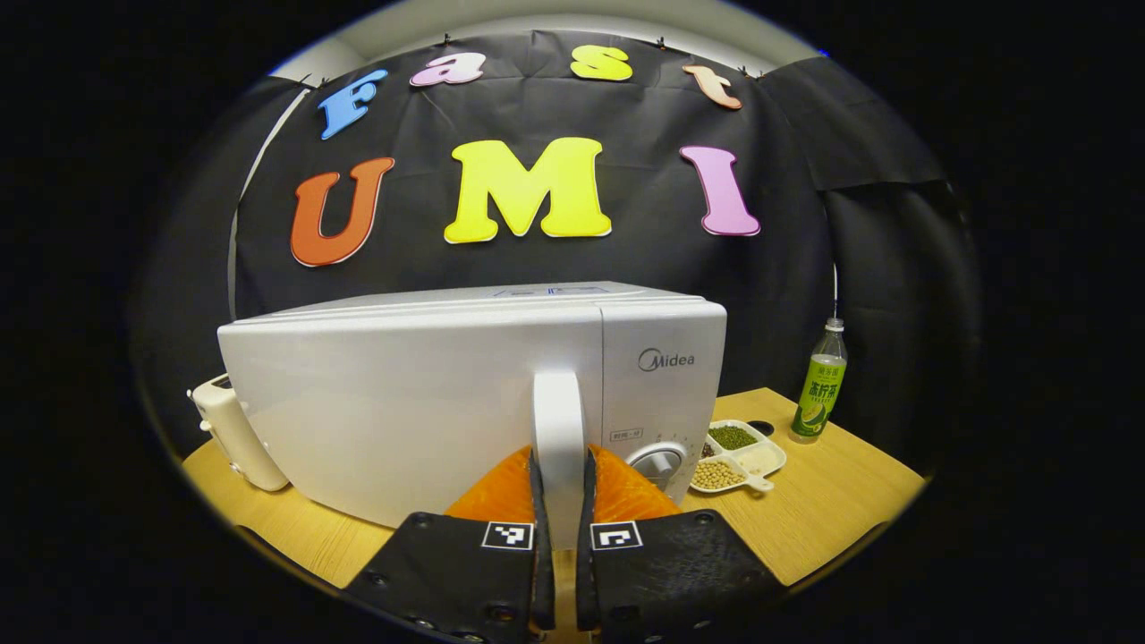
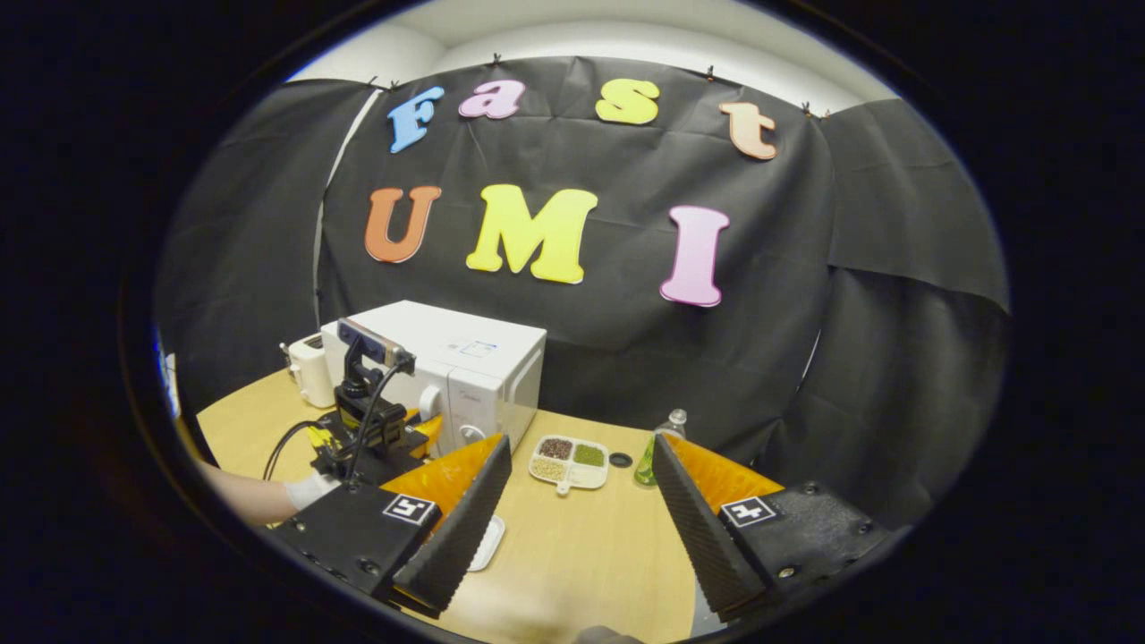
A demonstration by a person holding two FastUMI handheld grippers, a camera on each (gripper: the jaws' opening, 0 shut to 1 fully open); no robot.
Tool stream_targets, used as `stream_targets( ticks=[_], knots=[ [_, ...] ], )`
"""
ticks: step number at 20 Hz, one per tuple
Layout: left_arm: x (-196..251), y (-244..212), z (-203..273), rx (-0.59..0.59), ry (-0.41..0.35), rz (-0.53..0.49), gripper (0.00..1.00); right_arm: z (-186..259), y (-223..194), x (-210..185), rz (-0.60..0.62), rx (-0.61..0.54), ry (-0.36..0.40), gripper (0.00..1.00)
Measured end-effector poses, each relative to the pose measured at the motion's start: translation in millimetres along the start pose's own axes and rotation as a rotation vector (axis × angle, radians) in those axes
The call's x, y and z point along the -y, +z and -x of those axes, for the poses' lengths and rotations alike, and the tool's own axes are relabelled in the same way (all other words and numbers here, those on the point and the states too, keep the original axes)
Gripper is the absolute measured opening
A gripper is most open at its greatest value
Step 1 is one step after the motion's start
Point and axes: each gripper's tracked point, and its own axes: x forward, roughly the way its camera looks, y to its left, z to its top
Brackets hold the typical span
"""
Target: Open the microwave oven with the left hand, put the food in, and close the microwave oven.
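Black cloth hangs behind a light wooden table (image 1: 832,501) on which one white microwave oven (image 1: 429,394) stands with its door shut. In the left gripper view the left gripper (image 1: 560,501) is clamped on the oven's upright white door handle (image 1: 558,429), one finger pressing each side of it, and a round control knob (image 1: 657,463) sits low on the panel just right of the handle. To the right of the oven, on the table, lies one white divided tray (image 1: 747,458) with three compartments: dark green beans in the far one, pale yellowish beans in the near one, and a whitish filling in the third that is too washed out to name. In the right gripper view the far-left compartment looks darker, brownish. A small dark round thing (image 2: 619,460) lies just beside the tray. One green-labelled plastic bottle (image 1: 821,385) stands upright farther right, near the table's edge, holding a pale liquid. One small white appliance (image 1: 234,434) stands at the oven's other side. In the right gripper view the right gripper (image 2: 581,501) hangs above the table with its fingers wide apart and nothing between them; a small white flat object (image 2: 487,544) lies on the table partly behind one finger. Farther off, a gloved hand (image 2: 309,490) holds the left gripper at the oven's door.
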Motion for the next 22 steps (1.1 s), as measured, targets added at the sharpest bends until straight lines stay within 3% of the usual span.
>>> stream_targets(
  ticks=[3, 5, 10, 17, 22],
  knots=[
    [0.4, 0.8, 17.4, 0.054, -0.023, -0.029, 0.07, 1.9, 1.3, -5.2, 0.023, 0.000, 0.001, 1.00],
    [-4.3, -8.5, 32.1, 0.025, -0.036, 0.025, 0.07, 1.5, 0.8, -10.3, 0.010, 0.000, 0.007, 1.00],
    [-26.9, -21.1, 111.5, -0.012, -0.041, 0.019, 0.07, 8.2, 2.3, -39.5, 0.029, 0.009, 0.021, 0.97],
    [-102.5, -29.9, 202.2, -0.049, -0.011, 0.002, 0.37, 26.8, -8.4, -85.5, -0.016, -0.007, -0.005, 1.00],
    [-158.3, -36.1, 244.9, -0.073, 0.000, -0.017, 0.48, 37.8, -25.9, -104.7, -0.026, -0.037, -0.047, 1.00]
  ],
)
